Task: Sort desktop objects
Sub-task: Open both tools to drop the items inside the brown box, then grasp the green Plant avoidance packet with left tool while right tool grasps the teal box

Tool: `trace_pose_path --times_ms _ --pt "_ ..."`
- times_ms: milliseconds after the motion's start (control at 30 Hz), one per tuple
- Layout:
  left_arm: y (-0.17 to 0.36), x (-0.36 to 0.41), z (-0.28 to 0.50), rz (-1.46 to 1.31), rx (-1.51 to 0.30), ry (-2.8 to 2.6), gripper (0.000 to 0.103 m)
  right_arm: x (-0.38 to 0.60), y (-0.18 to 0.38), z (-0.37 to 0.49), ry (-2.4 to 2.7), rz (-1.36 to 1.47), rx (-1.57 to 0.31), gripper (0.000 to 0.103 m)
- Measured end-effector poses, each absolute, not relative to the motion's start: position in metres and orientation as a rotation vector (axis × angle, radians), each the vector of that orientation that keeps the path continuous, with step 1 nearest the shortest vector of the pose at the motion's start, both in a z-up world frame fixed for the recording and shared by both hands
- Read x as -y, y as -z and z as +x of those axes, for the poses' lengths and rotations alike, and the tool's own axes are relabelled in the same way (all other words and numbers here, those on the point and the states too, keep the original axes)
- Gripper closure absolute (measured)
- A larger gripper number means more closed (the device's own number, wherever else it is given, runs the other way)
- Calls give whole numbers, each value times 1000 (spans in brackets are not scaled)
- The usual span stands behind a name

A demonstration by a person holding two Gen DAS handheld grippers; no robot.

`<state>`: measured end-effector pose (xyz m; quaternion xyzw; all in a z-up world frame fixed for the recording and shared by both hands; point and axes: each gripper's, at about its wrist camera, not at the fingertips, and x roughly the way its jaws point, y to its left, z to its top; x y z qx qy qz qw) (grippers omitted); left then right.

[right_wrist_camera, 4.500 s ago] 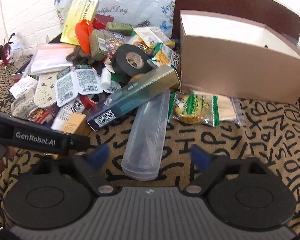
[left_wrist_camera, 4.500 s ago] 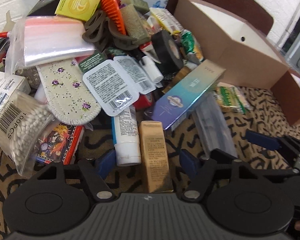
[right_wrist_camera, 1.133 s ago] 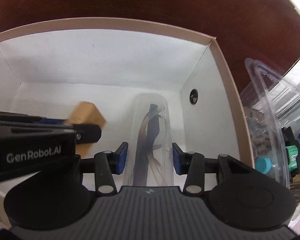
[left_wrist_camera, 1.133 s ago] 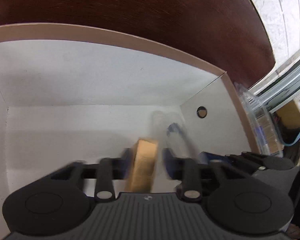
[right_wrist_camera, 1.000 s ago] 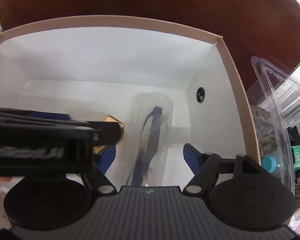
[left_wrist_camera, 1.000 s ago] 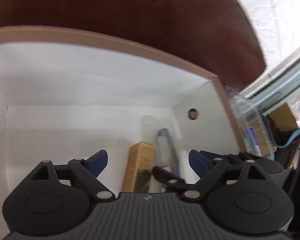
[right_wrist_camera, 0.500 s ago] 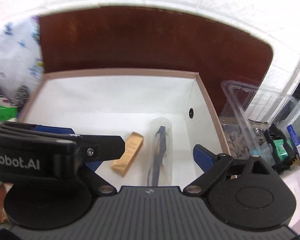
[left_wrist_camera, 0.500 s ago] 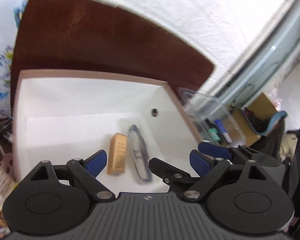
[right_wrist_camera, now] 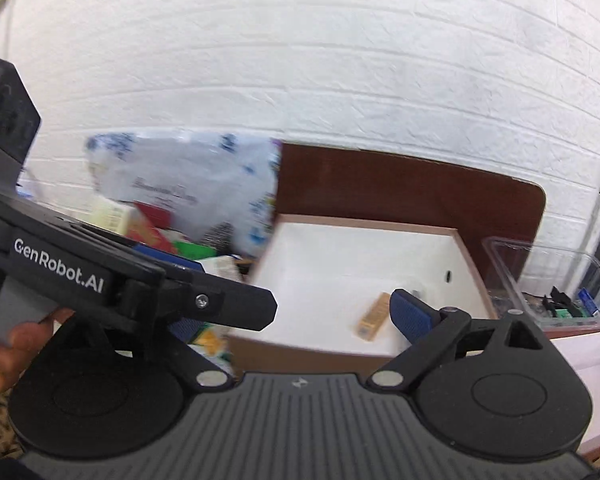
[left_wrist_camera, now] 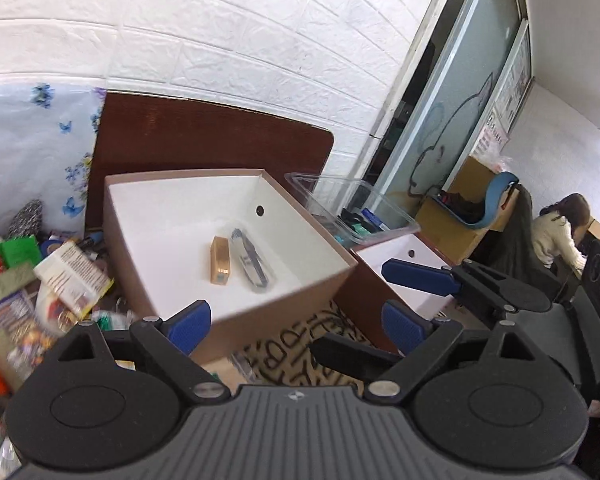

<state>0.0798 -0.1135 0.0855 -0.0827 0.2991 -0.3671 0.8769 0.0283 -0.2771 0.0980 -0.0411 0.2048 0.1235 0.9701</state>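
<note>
The left gripper (left_wrist_camera: 296, 326) is hanging with jaws spread, empty. The right gripper (right_wrist_camera: 300, 320) is opening its jaws, nothing between them. The gold box (left_wrist_camera: 220, 260) and clear case (left_wrist_camera: 250, 262) are lying side by side in the white-lined box (left_wrist_camera: 160, 208), at twelve o'clock.

my left gripper (left_wrist_camera: 296, 322): fingers spread wide, nothing between, tipped slightly downward. my right gripper (right_wrist_camera: 300, 316): fingers opening, empty. my left hand (right_wrist_camera: 8, 344): wrapped round its handle.

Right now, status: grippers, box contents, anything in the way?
Left gripper open, empty. Right gripper opening, nothing between. Gold box and clear case lie side by side in the white-lined box. Path unobstructed.
</note>
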Motion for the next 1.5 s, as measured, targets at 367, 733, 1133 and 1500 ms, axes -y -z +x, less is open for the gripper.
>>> trace_pose_path --times_ms 367,733,1133,1500 --pt "-21 10 -7 -240 -672 528 7 245 -65 -53 -418 -137 -472 7" --pt "70 10 -28 -53 -898 472 8 232 22 -45 -387 -126 -679 8" --pt "93 2 -19 -16 -893 417 39 215 41 -14 -432 -36 -757 8" --pt "90 -28 -3 -192 -839 334 38 163 53 52 -456 61 -801 9"
